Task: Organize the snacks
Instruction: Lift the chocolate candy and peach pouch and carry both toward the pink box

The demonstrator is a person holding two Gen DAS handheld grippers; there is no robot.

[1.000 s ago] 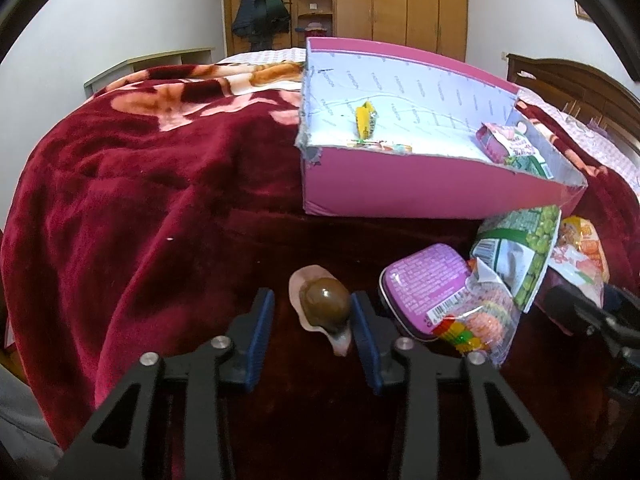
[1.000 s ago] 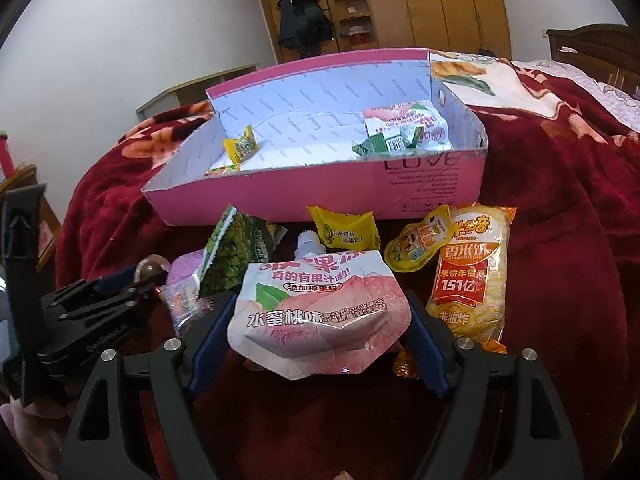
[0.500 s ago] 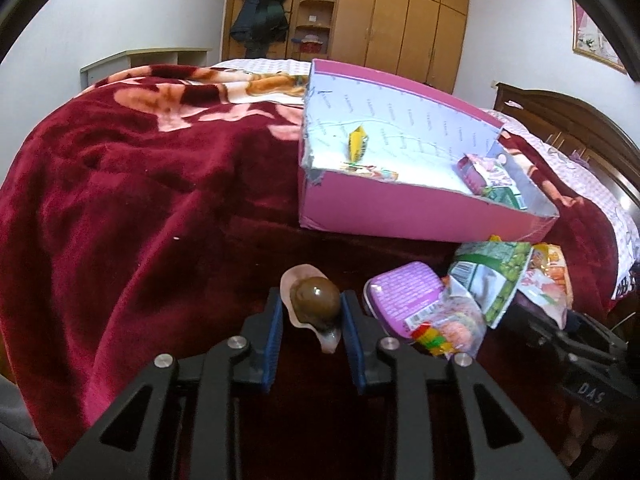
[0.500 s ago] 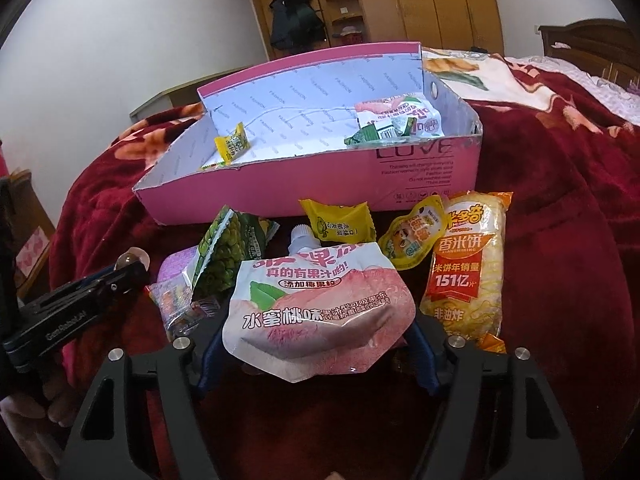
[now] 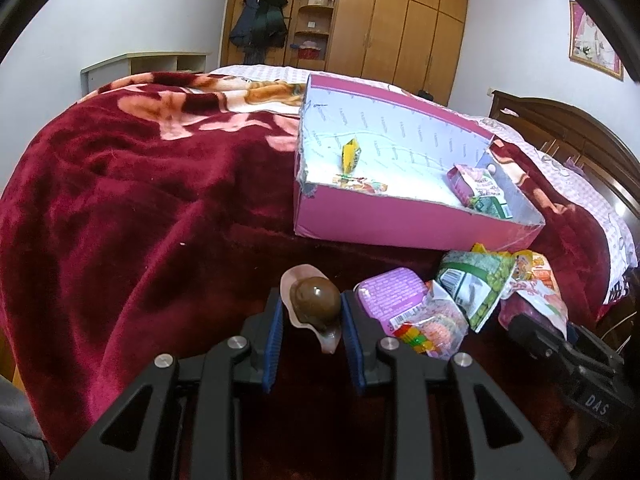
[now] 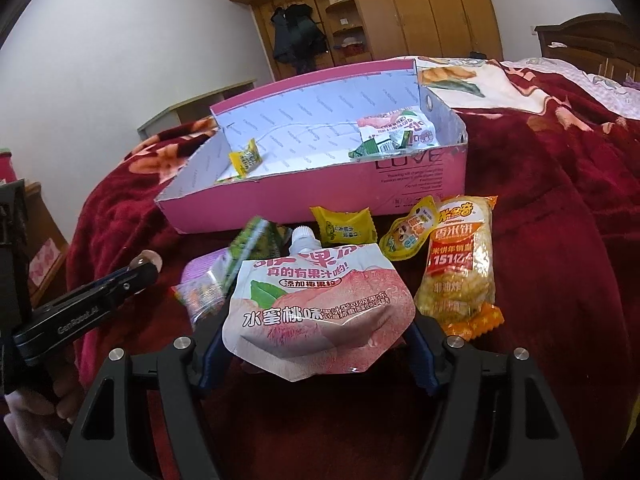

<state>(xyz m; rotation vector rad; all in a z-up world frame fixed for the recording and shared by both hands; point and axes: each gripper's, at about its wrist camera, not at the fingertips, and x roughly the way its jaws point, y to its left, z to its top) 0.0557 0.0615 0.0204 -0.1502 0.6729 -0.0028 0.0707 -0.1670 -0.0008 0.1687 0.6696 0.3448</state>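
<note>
Left claw pinching the brown egg, right claw squeezing the peach pouch, both bound for the box.

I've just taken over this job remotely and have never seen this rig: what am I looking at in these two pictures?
No robot: a person holds one claw in each hand, with a camera looking along its fingers. The left view shows the left claw shut on a brown round sweet. The right view shows the right claw closed on a peach jelly pouch. On the red blanket stands a pink box with some snacks inside; a rice cracker pack and other snacks lie before it.
</note>
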